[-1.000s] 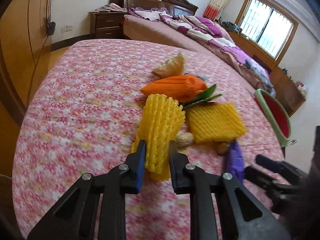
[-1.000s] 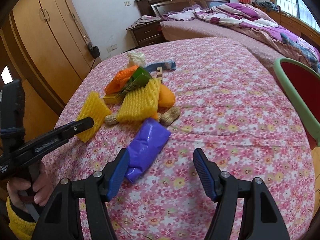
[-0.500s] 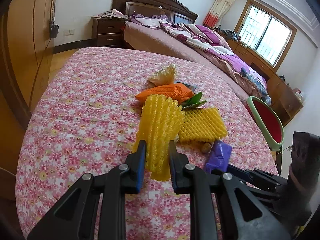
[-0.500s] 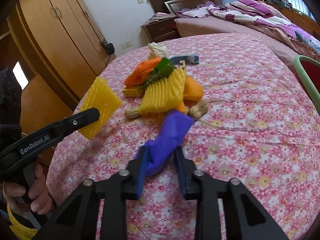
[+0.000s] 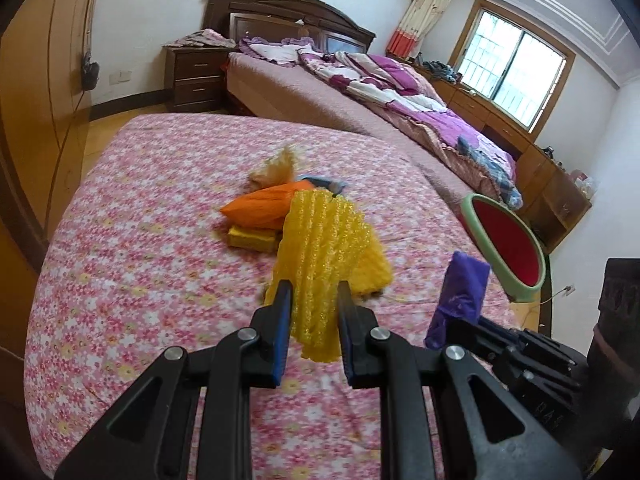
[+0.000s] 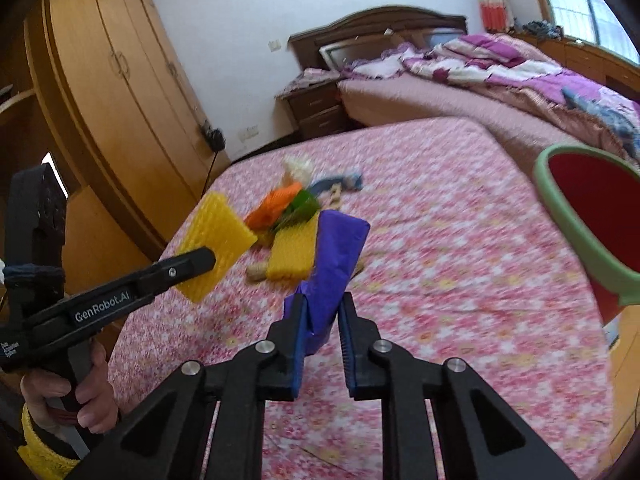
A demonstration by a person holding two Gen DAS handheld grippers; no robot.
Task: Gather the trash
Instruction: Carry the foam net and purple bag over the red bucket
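Observation:
My left gripper [image 5: 312, 294] is shut on a yellow foam net [image 5: 322, 248] and holds it above the flowered tabletop; it also shows in the right wrist view [image 6: 216, 238]. My right gripper [image 6: 322, 306] is shut on a purple wrapper [image 6: 334, 256], lifted off the cloth; the wrapper shows at the right of the left wrist view [image 5: 462, 292]. A trash pile lies mid-table: an orange net [image 5: 266, 208], a second yellow net [image 6: 290, 254], a green wrapper [image 6: 302, 204] and peanut shells [image 6: 256, 272]. A green-rimmed red bin [image 6: 560, 208] stands at the right table edge.
A pink flowered cloth [image 5: 140, 240] covers the table. A white foam piece [image 6: 298, 168] and a blue wrapper [image 6: 344, 182] lie beyond the pile. A bed [image 5: 380, 92], a nightstand [image 5: 192, 76] and a wooden wardrobe [image 6: 120, 80] stand behind.
Both grippers have risen from the table with their loads. The right gripper closed on the purple wrapper and lifted it. The bin now looms nearer on the right.

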